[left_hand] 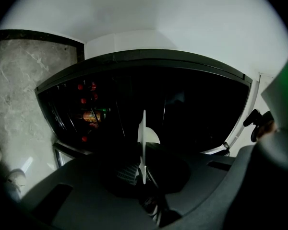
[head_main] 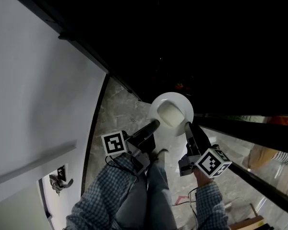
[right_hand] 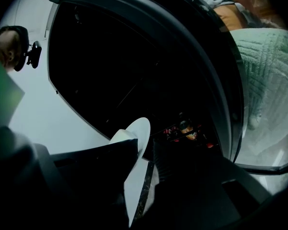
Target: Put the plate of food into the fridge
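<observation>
White plate (head_main: 172, 110), rim clamped in left tongs (head_main: 155, 124) and right tongs (head_main: 187, 125), faces the dark fridge (left_hand: 182, 104) ahead: carry-in step; next, probably a level slide inside.

Behind the plate (head_main: 171, 113), the fridge interior (head_main: 206, 42) is sinking into near-total black, giving up only a few faint red glints. The plate itself is catching the room light and glowing as the brightest patch, slightly soft at its rim. Left of the plate, the white panel (head_main: 33, 80) is reading as flat, even grey without glare. In both gripper views, straight edges around the plate are bowing into arcs, and the corners are fading into a black ring.
</observation>
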`<action>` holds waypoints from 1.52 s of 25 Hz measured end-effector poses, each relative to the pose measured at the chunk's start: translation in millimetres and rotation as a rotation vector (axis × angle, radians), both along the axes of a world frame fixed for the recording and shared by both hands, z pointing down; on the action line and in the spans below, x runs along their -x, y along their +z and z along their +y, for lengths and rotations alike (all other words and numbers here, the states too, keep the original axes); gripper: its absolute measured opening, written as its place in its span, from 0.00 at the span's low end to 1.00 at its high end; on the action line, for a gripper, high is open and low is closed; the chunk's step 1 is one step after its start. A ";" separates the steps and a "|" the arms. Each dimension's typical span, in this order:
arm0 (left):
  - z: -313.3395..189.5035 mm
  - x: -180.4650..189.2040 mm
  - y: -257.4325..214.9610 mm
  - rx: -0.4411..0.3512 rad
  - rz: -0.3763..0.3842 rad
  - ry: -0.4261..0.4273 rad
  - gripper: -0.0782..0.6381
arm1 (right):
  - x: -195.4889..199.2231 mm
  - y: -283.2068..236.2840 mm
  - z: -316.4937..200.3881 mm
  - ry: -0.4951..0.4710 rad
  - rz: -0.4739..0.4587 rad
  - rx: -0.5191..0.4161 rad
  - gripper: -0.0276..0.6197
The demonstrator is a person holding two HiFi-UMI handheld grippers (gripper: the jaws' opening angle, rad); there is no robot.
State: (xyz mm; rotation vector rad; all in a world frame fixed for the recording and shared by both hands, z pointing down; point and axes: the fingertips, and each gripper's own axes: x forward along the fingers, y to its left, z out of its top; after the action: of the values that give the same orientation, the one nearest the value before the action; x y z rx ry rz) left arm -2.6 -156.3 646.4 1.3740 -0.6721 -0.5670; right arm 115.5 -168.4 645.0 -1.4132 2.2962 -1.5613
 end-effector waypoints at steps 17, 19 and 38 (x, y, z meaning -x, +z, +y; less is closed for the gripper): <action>-35.8 -6.6 21.3 -0.004 -0.005 -0.021 0.14 | 0.6 6.3 16.8 -0.154 0.116 -0.037 0.22; -41.0 -5.4 25.8 -0.002 -0.015 -0.030 0.14 | 1.7 8.9 18.7 -0.189 0.162 -0.041 0.22; -63.2 5.0 55.2 0.023 -0.101 -0.047 0.14 | 57.5 12.0 11.7 -0.774 0.906 -0.441 0.22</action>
State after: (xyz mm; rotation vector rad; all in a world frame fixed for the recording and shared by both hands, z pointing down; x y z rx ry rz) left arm -7.6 -219.5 701.7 1.3756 -0.7918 -0.5280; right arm 58.0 -156.6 657.1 -1.3183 3.7034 -0.2754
